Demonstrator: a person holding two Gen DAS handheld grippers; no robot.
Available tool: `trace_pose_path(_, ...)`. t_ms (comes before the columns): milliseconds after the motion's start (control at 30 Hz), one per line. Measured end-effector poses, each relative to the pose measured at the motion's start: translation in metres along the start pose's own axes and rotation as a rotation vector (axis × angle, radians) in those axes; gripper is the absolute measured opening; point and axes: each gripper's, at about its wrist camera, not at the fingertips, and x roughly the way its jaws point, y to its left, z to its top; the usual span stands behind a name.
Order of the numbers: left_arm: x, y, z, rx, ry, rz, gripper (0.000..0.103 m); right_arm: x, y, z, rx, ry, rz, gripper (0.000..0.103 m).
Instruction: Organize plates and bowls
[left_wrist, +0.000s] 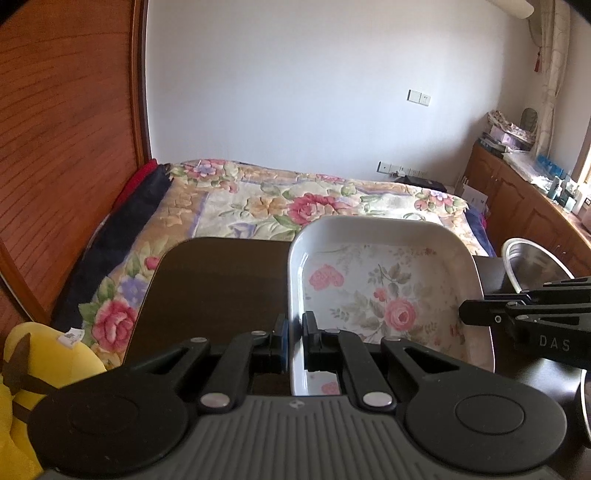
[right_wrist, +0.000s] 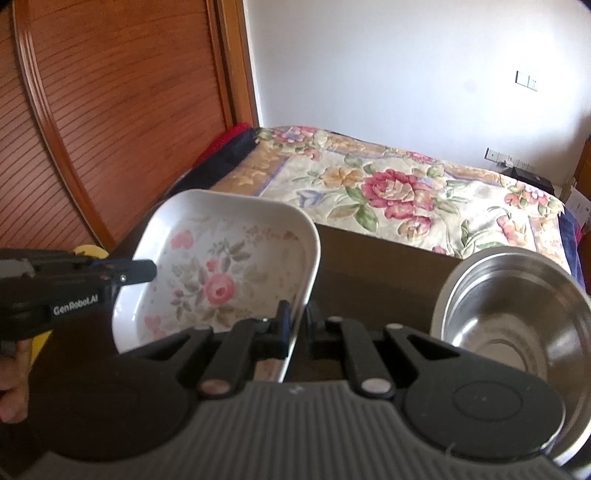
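A white square dish with a rose print (left_wrist: 388, 291) hangs a little above the dark table (left_wrist: 218, 291), gripped on two sides. My left gripper (left_wrist: 294, 328) is shut on its left rim. My right gripper (right_wrist: 297, 325) is shut on its right rim (right_wrist: 308, 266), and it shows from the side in the left wrist view as a black arm (left_wrist: 480, 314). The left gripper (right_wrist: 147, 271) reaches in at the dish's far side in the right wrist view. A steel bowl (right_wrist: 513, 317) stands on the table to the right of the dish (right_wrist: 218, 280).
Beyond the table lies a bed with a floral cover (left_wrist: 295, 206). A wooden slatted door (left_wrist: 62, 166) rises on the left. A yellow plush toy (left_wrist: 44, 362) sits at the table's left corner. Wooden cabinets (left_wrist: 517, 199) line the right wall.
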Motion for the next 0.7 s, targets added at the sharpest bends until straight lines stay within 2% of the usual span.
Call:
trace_pose_path(333,-0.048,-0.022,-0.007,0.029,-0.044,-0.006,0.021,-0.045,-0.002,-0.011,0.001,-0.055,-0.003,0.010)
trace_pose_path(700,-0.088,-0.041,-0.034,0.048,-0.060,-0.023,0.022,-0.082,-0.005,-0.035,0.013,-0.095,-0.007,0.010)
